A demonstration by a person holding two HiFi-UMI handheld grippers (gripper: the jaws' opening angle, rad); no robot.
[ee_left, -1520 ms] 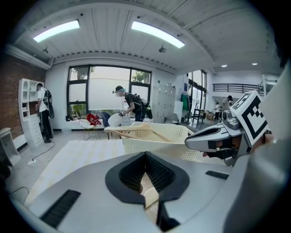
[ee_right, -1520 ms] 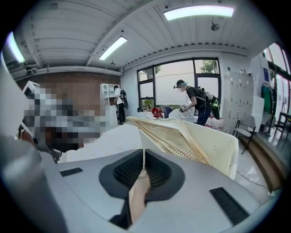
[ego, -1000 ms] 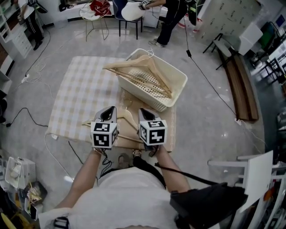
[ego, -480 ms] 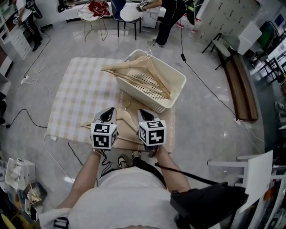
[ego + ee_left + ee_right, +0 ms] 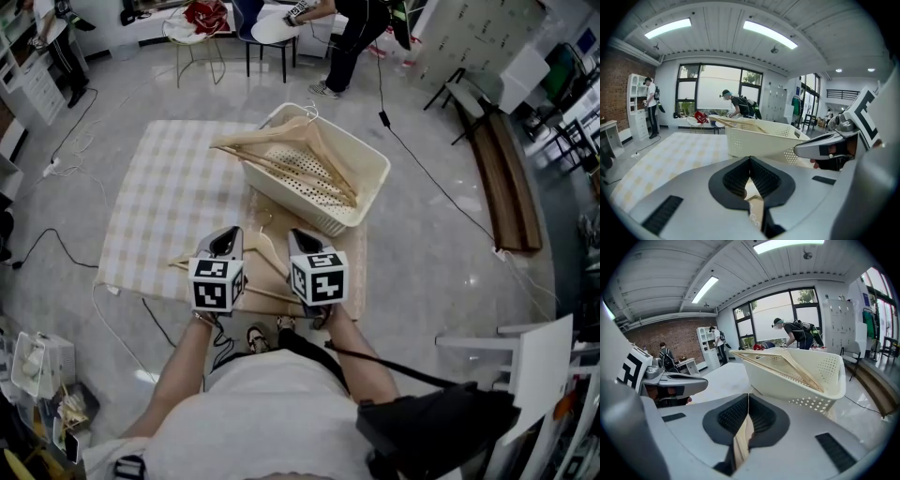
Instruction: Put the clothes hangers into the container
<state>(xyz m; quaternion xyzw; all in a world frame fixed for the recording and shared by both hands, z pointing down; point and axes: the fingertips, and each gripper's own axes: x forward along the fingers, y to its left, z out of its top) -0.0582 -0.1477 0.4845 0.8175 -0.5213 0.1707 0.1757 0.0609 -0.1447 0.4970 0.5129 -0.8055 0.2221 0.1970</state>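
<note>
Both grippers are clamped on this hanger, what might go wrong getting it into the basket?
The stacked hangers jut over the rim of the basket; the held hanger might snag them. The left gripper and right gripper pinch thin wood, so it could twist or slip when lifted.

Hangers [image 5: 292, 150] in basket [image 5: 377, 169] — one hanger [image 5: 266, 249] on mat [image 5: 169, 202] before it.

On the checked cloth [image 5: 169, 206] the wooden hanger [image 5: 267, 248] is largely covered by the left gripper [image 5: 229, 234] and right gripper [image 5: 298, 236], only a pale sliver being seen between each pair of closed jaws; the white chair [image 5: 544, 347] is cut off by the right edge.
</note>
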